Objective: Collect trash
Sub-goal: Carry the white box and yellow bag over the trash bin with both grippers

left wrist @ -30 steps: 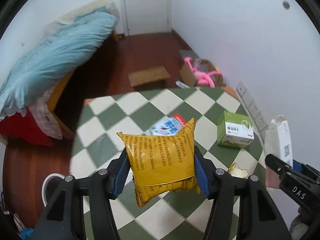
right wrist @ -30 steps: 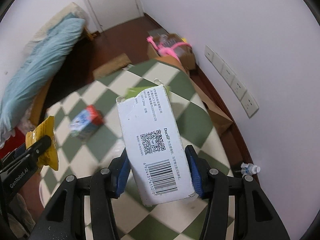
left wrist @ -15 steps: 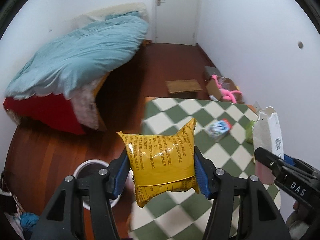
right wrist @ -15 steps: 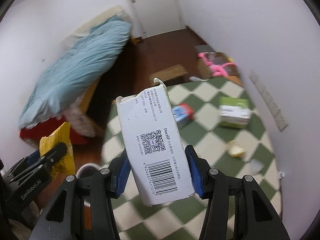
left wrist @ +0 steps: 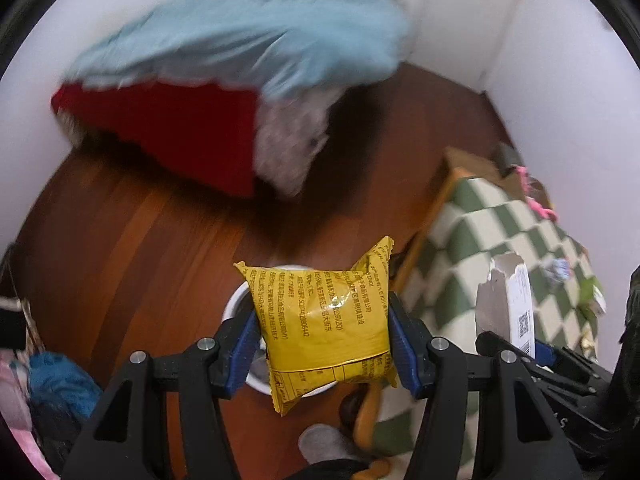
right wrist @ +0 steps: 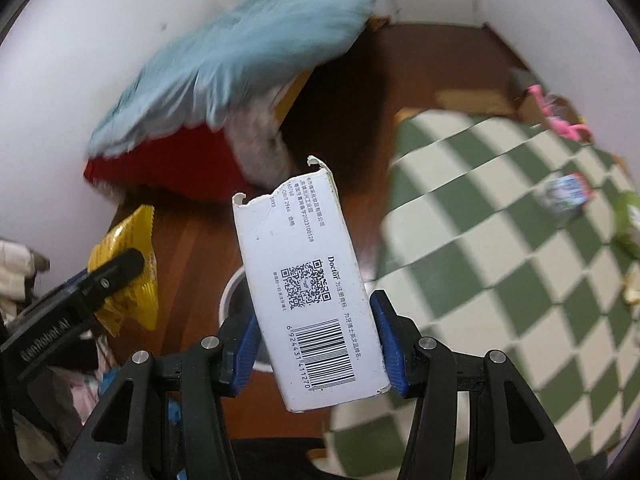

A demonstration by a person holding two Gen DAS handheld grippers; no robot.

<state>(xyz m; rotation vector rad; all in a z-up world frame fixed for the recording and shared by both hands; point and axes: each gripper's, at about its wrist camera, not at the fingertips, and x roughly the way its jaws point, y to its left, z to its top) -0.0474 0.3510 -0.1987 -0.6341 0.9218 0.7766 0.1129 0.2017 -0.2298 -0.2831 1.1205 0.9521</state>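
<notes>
My left gripper (left wrist: 322, 344) is shut on a yellow snack packet (left wrist: 324, 320), held over a white round bin (left wrist: 236, 304) on the wooden floor; the packet hides most of the bin. My right gripper (right wrist: 314, 344) is shut on a torn white carton (right wrist: 308, 288) with a barcode, also above the bin (right wrist: 230, 292). The carton shows at the right of the left wrist view (left wrist: 508, 304). The packet shows at the left of the right wrist view (right wrist: 128, 264). A red and blue packet (right wrist: 566, 196) and a green box (right wrist: 628, 220) lie on the checked table.
The green and white checked table (right wrist: 500, 240) stands to the right of the bin. A bed with a blue duvet (left wrist: 248, 44) and red side fills the far left. Clothes (left wrist: 60, 384) lie on the floor at the lower left. A pink toy (right wrist: 560, 120) lies beyond the table.
Both grippers have swung left from over the table to over the floor and the white bin, each still holding its item. The view is blurred by motion.
</notes>
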